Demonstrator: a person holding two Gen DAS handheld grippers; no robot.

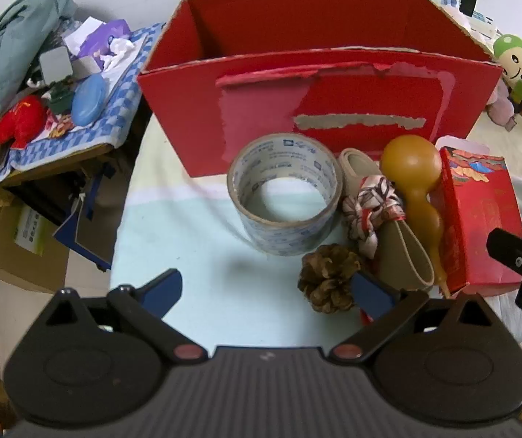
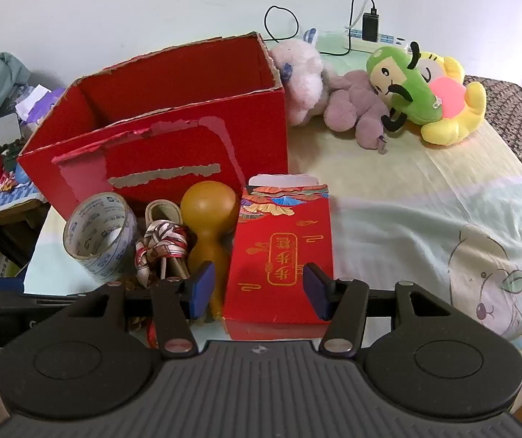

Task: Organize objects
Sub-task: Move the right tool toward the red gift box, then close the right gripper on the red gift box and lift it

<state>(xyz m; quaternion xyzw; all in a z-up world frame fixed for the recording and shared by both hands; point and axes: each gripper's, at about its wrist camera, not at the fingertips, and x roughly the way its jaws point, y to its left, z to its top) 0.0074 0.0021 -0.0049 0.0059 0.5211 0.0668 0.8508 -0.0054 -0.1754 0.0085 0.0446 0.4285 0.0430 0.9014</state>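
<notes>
Left view: left gripper [image 1: 266, 292] spread wide, empty, above bed. Tape roll [image 1: 286, 192] sits before big red box [image 1: 319, 109]; pine cone [image 1: 328, 277] beside right finger, could get knocked.

Right view: right gripper [image 2: 257, 288] spread, over small red box [image 2: 283, 255], not pinching. Gourd [image 2: 206, 226] leans close, may tip if bumped.

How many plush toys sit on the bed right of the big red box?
3 at least: a pale pink one against the box's right wall, a mauve one beside it, and a green one leaning on a yellow plush shape, possibly a fourth.
</notes>
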